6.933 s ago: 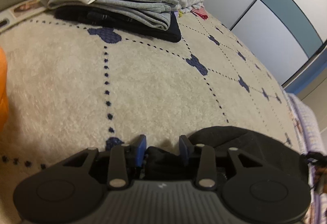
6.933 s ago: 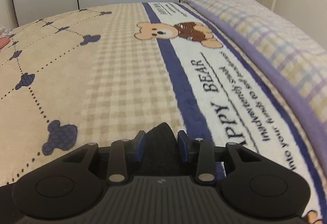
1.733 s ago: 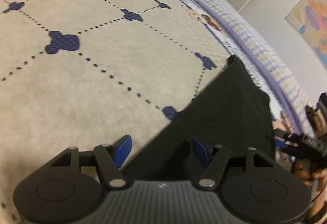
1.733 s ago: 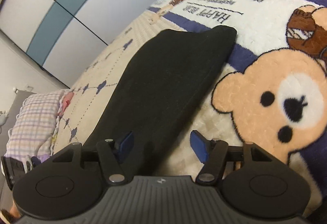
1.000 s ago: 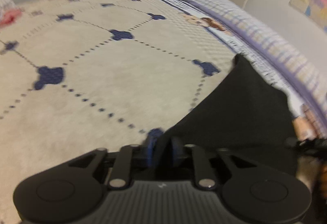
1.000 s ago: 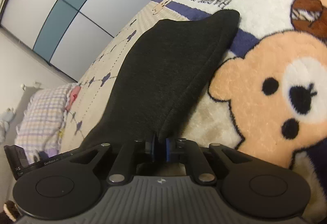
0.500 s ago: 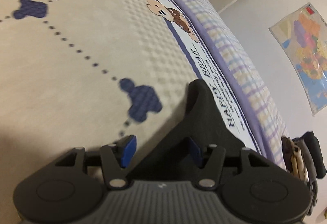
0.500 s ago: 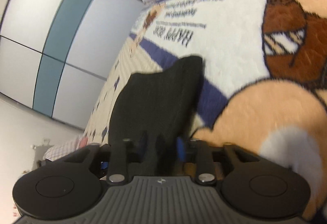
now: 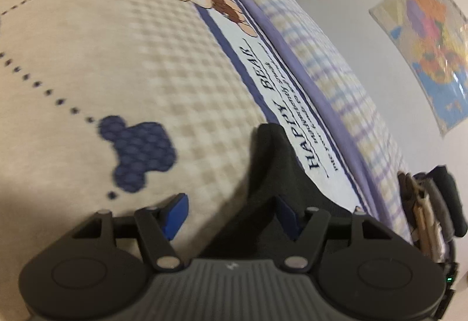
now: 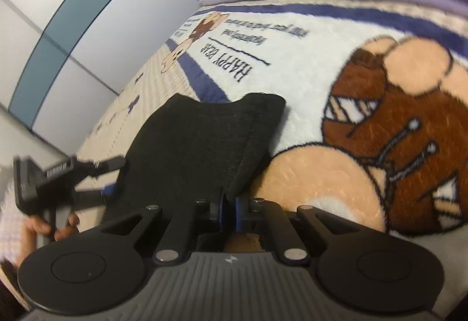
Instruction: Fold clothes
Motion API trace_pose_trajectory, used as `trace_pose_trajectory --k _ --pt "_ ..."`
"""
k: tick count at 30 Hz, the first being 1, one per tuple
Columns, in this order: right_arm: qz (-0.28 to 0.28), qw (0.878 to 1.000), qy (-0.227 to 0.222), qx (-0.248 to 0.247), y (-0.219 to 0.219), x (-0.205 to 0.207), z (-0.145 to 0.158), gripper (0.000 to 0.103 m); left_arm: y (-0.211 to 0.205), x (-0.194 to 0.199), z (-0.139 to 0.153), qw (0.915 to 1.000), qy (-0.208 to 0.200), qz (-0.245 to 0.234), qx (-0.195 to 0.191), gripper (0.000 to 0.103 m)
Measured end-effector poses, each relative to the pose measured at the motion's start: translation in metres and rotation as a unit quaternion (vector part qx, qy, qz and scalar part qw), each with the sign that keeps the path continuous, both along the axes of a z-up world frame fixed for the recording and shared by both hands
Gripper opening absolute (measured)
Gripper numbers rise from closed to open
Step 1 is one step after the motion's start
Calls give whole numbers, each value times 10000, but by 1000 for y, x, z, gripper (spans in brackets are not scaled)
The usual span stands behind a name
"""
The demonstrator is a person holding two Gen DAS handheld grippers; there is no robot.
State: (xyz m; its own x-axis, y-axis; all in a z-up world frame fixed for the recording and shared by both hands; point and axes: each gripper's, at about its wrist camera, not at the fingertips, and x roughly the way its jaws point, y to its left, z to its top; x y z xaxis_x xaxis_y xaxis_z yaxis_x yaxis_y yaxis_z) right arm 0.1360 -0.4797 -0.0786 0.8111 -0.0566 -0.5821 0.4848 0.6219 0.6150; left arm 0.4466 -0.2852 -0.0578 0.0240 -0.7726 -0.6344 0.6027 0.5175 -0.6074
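Since a second ago, the black garment (image 10: 201, 145) is lying shorter on the bed blanket (image 9: 146, 57), its near end doubled over toward the far one. Its long axis is running away from the right claw (image 10: 227, 211) toward the "HAPPY BEAR" lettering (image 10: 228, 66), the far end pointing at the blue stripe. The right claw is pinching the garment's near edge, pads closed tight on the cloth. The left claw (image 9: 231, 214) is standing about half open, its jaws having just been closing slightly, with cloth lying between them but unpressed. A hand (image 10: 44, 228) is gripping the left claw's handle.
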Motion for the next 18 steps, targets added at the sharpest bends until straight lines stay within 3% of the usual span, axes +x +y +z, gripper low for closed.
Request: trace_pose_trajectory --k 1,2,3,5,8,11,14,18 --pt "15 10000 -7 -28 0 1 -1 5 -4 -6 1 9998 -167 -19 60 18" --pt "29 10000 -34 -6 -1 1 -2 5 -11 -17 4 9988 -449 -63 195 9" --pt "34 10000 -68 48 -3 1 -4 6 -16 -30 9 9959 -841 -146 310 9" --pt "29 9998 -128 161 -6 0 -6 6 -25 -68 21 9773 -2012 -374 542 9" --pt "18 9995 -175 246 -8 -1 -8 6 -26 -114 28 9503 -2968 -763 541 9" --pt "0 9994 -189 289 -9 -2 -7 8 -21 -147 32 9305 -3456 -1102 500 10" --pt "-95 9989 -246 380 -12 -5 -5 15 -21 -174 30 9037 -3956 -1499 655 11" --pt "-208 9990 -275 267 -14 -9 -4 19 -20 -180 24 8998 -3855 -1891 772 21"
